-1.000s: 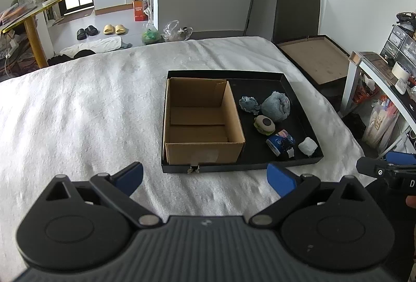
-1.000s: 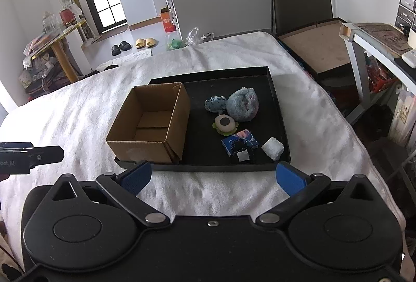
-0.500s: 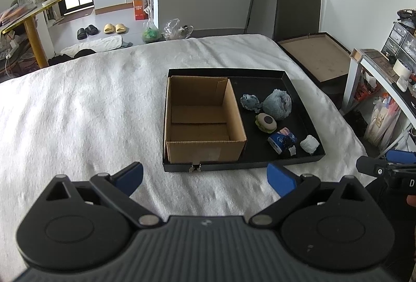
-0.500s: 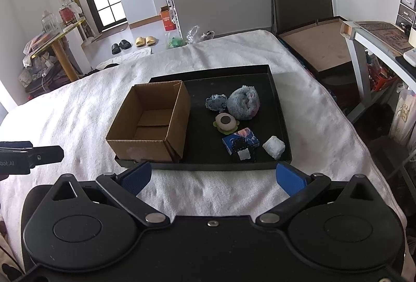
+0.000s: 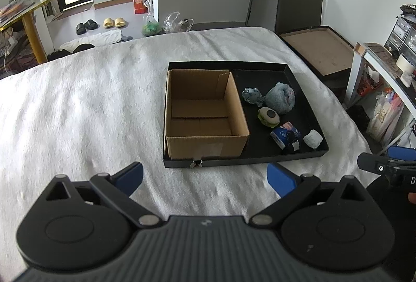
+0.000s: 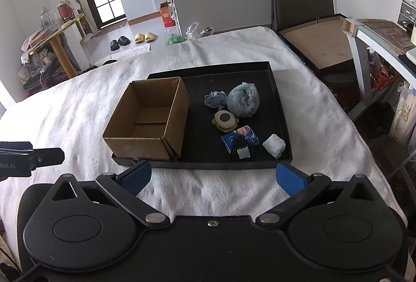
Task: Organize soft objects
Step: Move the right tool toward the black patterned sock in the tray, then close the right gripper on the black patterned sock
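A black tray [image 5: 299, 153] [image 6: 283, 110] lies on the white cloth. In its left half stands an empty open cardboard box [image 5: 205, 113] [image 6: 149, 118]. To the box's right lie several soft objects: a large grey-blue fluffy ball [image 5: 280, 101] [image 6: 243, 100], a small blue-grey plush [image 5: 251, 95] [image 6: 214, 99], a burger-shaped toy [image 5: 268, 116] [image 6: 225, 120], a blue patterned block [image 5: 285, 135] [image 6: 240, 140] and a white lump [image 5: 313, 138] [image 6: 273, 145]. My left gripper [image 5: 205, 175] and right gripper [image 6: 212, 175] are both open and empty, hovering short of the tray's near edge.
The white cloth [image 5: 91, 105] covers the whole bed or table. A brown board in a black frame [image 5: 319, 50] sits beyond the far right corner. A desk with clutter [image 5: 390, 69] stands at the right. The other gripper shows at each view's edge [image 6: 28, 158].
Both views have drifted slightly, so the tray sits a little lower and closer in the right wrist view. Both grippers stay open and nothing in the tray has moved.
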The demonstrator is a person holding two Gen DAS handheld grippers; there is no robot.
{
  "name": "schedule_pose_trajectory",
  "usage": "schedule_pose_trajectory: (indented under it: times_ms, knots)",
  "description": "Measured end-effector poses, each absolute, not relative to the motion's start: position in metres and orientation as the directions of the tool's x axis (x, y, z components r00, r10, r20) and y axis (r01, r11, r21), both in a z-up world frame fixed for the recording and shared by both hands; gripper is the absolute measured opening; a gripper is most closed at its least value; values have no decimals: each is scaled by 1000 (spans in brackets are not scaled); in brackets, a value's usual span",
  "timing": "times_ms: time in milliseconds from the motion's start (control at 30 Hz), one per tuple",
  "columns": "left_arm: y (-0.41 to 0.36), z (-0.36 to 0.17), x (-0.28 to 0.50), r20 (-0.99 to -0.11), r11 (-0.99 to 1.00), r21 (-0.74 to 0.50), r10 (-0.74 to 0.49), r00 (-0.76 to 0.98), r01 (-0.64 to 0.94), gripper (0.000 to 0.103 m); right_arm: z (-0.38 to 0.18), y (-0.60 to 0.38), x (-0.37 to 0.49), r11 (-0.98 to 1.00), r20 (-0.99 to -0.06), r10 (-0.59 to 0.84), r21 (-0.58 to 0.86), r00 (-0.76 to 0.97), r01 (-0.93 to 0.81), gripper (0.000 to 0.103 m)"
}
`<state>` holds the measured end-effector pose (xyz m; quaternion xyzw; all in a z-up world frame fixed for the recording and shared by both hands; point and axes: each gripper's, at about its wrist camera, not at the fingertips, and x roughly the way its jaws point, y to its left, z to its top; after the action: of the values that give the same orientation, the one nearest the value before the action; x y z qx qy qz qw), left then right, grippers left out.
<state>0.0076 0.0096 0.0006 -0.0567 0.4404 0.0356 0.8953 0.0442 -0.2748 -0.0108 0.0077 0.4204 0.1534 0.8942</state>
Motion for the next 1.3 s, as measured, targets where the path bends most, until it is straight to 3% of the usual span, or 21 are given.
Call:
schedule_pose_trajectory:
  times_ms: [833,1033,1167,1300]
  knots:
    - [31,-40,58,-826,981,-87,26,564,-174,99,-63,-285,101,961,-786,268,179,557,-210,103]
    - [39,-52,74,-835,976,-87,38,549,-201,98,-79,-283,118,962,-801,268,193,534,-194,96]
    - [45,-61,84,-838,972,-85,48,543,-218,97,-93,-280,132,960,-817,277,210,505,-187,86]
    - [50,-68,95,-841,968,-83,60,538,-237,91,-104,-278,143,958,-828,283,224,484,-176,85]
